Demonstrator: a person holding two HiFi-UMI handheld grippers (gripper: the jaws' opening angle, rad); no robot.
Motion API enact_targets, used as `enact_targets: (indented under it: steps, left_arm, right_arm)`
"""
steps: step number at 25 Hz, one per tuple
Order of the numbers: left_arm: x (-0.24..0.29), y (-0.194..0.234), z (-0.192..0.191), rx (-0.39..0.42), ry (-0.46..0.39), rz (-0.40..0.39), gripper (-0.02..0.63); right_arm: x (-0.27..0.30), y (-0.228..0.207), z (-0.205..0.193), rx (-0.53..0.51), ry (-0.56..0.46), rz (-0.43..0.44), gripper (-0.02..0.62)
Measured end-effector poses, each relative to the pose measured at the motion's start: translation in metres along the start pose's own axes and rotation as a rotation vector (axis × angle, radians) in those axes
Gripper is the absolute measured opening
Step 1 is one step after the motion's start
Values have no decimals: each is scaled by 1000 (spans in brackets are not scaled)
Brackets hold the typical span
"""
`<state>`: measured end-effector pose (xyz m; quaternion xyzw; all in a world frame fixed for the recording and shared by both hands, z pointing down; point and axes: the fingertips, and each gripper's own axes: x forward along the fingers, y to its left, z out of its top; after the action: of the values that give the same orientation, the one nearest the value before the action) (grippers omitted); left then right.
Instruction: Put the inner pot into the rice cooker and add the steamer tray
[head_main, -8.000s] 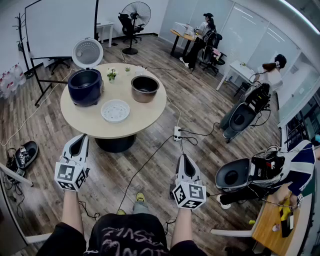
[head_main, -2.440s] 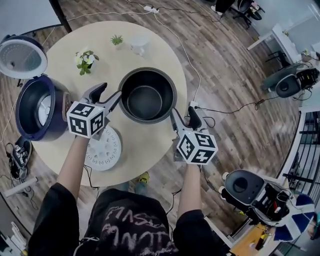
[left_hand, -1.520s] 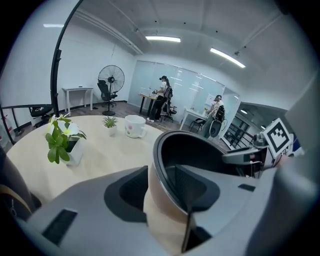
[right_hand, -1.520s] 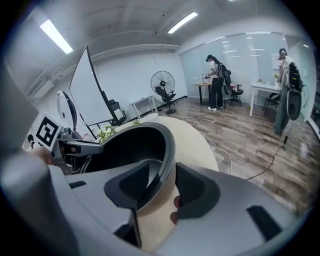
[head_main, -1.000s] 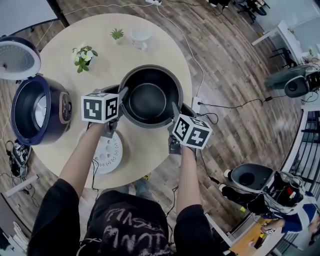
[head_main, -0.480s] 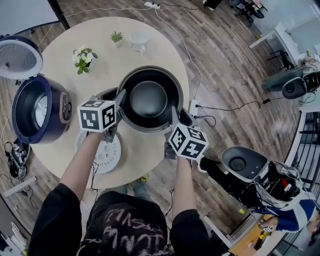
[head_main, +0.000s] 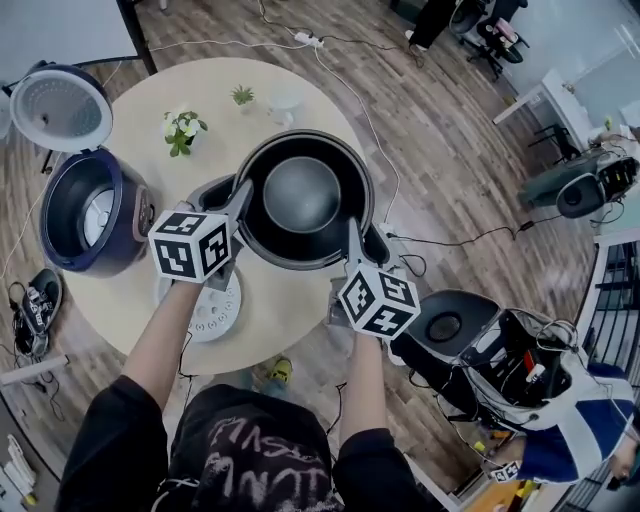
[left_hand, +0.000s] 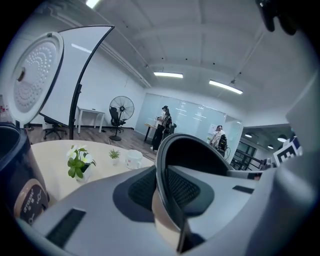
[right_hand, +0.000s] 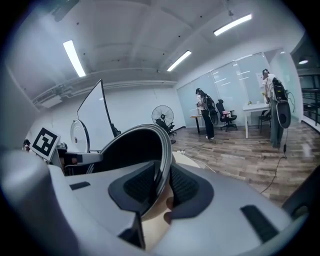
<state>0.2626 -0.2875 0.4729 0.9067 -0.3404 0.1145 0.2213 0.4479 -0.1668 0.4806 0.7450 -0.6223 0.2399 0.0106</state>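
Right now the left gripper (head_main: 228, 192) is pinching the inner pot's (head_main: 303, 195) rim. Its fingers (left_hand: 145, 190) are standing only a little apart, one pad inside the wall and one outside, and they have just been closing tighter on it. The right gripper (head_main: 362, 238) is doing the same on the opposite side. Its fingers (right_hand: 187, 187) are clamping the thin metal edge between them, and they too have just been closing.

We are carrying the pot between the two grippers at the centre of the head view, above the round bench (head_main: 290, 300). By our reading it is hanging clear of the surface.

The rice cooker (head_main: 85, 215) is waiting at the left of that view with its lid (head_main: 62, 108) standing open. The white steamer tray (head_main: 212, 310) is lying on the bench partly under the left gripper.

To do this well, we are judging that both hands should be travelling left together at one height. That way the rim is not twisting out of either pinch. The pot should be arriving level over the cooker's mouth and clearing the flower pot (head_main: 180, 130) before going down.

As for writing, we are reading none. The cubes are showing only black-and-white square markers, the shirt print is illegible, and the cooker's front panel (left_hand: 30, 200) is too blurred.
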Motion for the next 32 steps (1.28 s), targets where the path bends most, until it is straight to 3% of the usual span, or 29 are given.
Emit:
enact_targets:
  steps: [10, 17, 32]
  left_arm:
    - [-75, -51, 34, 59, -141, 49, 78]
    - [-119, -86, 29, 57, -197, 100, 78]
    - [-215, -76, 34, 54, -291, 243, 77]
  right_arm:
    - [-67, 17, 31, 7, -97, 78, 97]
    - [-112, 17, 37, -9, -119, 140, 95]
    - [-142, 83, 39, -42, -142, 307, 92]
